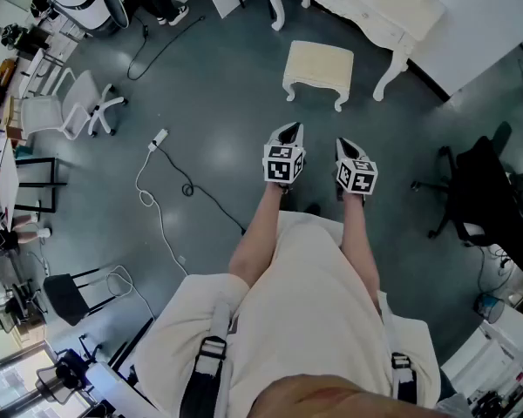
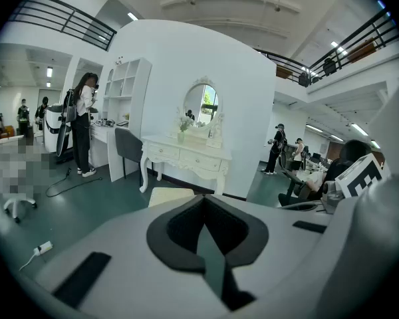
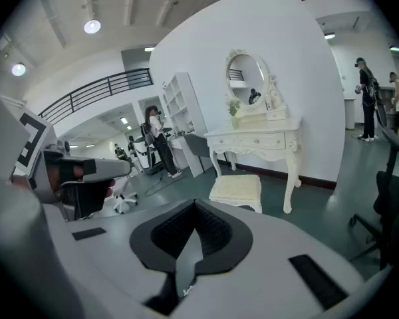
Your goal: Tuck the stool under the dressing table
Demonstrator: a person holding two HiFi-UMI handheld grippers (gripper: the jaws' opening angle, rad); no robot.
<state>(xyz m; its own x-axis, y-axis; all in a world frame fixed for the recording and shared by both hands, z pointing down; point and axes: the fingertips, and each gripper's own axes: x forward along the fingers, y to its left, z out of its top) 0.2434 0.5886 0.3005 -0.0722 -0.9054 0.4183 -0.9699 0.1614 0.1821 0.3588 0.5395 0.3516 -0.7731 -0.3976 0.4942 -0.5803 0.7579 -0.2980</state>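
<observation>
The cream cushioned stool point(image 1: 318, 68) stands on the grey floor in front of the white dressing table point(image 1: 366, 7), outside its leg space. Both hand-held grippers hover side by side short of the stool, pointing at it. My left gripper point(image 1: 288, 131) and right gripper point(image 1: 347, 147) are shut and hold nothing. In the left gripper view the stool point(image 2: 169, 195) peeks over the shut left gripper point(image 2: 206, 208), with the dressing table point(image 2: 186, 157) and its oval mirror behind. The right gripper view shows the stool point(image 3: 236, 188) left of a table leg, beyond the right gripper point(image 3: 195, 208).
A black office chair point(image 1: 479, 190) stands at the right, a white office chair point(image 1: 74, 107) at the left. A white power strip point(image 1: 159, 138) and its cable lie on the floor to the left. A person point(image 2: 85, 121) stands by a desk far left.
</observation>
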